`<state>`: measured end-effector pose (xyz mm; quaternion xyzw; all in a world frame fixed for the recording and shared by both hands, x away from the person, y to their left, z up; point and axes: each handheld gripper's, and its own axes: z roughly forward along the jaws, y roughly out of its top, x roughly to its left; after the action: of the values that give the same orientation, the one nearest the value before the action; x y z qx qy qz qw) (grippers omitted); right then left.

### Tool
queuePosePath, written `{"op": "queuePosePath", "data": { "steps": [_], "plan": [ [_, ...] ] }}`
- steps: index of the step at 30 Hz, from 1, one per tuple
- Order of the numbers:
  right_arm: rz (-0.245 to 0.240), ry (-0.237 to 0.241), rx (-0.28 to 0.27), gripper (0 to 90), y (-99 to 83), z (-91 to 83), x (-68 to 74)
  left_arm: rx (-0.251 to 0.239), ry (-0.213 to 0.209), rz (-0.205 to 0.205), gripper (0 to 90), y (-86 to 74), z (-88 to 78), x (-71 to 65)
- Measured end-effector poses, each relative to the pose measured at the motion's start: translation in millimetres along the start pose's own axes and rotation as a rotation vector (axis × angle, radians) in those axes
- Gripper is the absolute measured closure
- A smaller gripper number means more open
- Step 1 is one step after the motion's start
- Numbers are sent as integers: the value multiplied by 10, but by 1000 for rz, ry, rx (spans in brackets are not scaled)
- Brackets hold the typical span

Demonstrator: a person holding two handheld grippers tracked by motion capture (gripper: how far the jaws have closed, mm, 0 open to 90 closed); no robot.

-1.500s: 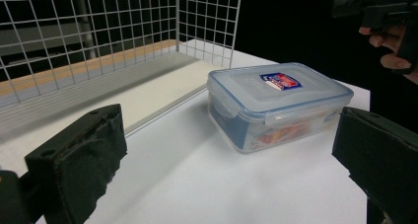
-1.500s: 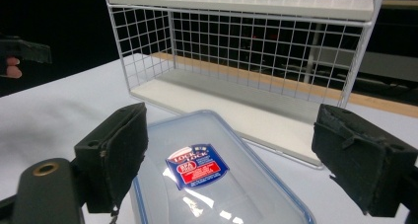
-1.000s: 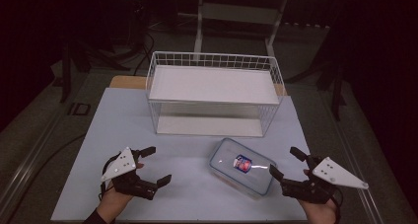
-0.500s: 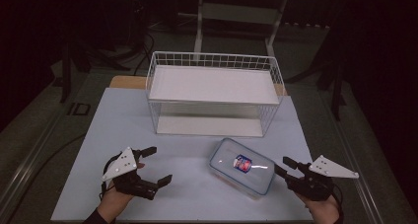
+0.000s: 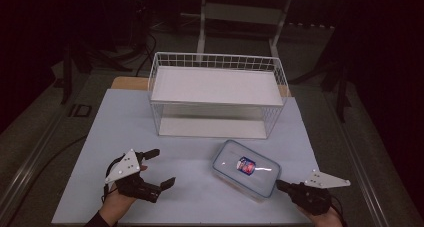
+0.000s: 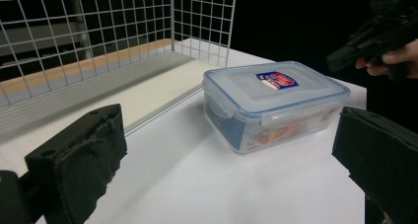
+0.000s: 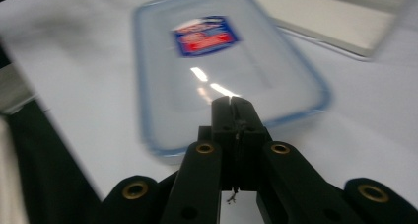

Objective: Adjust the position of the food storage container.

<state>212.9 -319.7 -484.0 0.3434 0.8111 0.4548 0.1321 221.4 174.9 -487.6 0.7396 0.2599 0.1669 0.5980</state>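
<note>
Right gripper (image 5: 281,185) at the bench's near right corner, jaws just closed flat against each other with nothing between them, tips pointing at the near right end of the food container (image 5: 245,168) and just short of its rim. Seen along its own jaws in the right gripper view, pressed together (image 7: 230,104) low over the lid's near edge; touching or not, cannot tell. Left gripper (image 5: 156,167) at the near left, jaws spread wide and empty, held in a hand (image 5: 116,202) that rests on the bench (image 5: 120,122). Both black pads (image 6: 79,160) apart in the left gripper view, bare bench surface between them.

Food container: clear plastic, blue-rimmed snap lid with a red-and-blue label, flat on the bench right of centre, turned at an angle, well apart from the left gripper. Something orange inside, visible through the side wall. White wire basket (image 5: 216,62) behind it toward the far edge, near the container but not touching.
</note>
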Motion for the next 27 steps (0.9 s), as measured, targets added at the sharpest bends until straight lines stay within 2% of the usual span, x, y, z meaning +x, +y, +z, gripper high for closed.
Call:
{"op": "queuePosePath", "data": {
  "steps": [3,4,8,11,14,20,27],
  "plan": [
    [-27,37,18,899,0,21,87,2,0,1,0,-2,2,1],
    [-50,77,45,899,-16,67,177,11,1,4,0,-12,10,5],
    [-59,155,59,900,-29,124,288,15,2,2,0,-17,16,8],
    [-76,175,94,900,-47,194,346,15,2,3,0,-14,16,8],
    [-80,177,129,900,-69,251,342,16,0,1,0,-19,18,7],
    [-88,177,137,900,-62,249,327,16,-4,4,0,-19,24,5],
    [-86,125,145,900,-34,232,256,15,-5,-1,0,-19,23,5]
  ]
}}
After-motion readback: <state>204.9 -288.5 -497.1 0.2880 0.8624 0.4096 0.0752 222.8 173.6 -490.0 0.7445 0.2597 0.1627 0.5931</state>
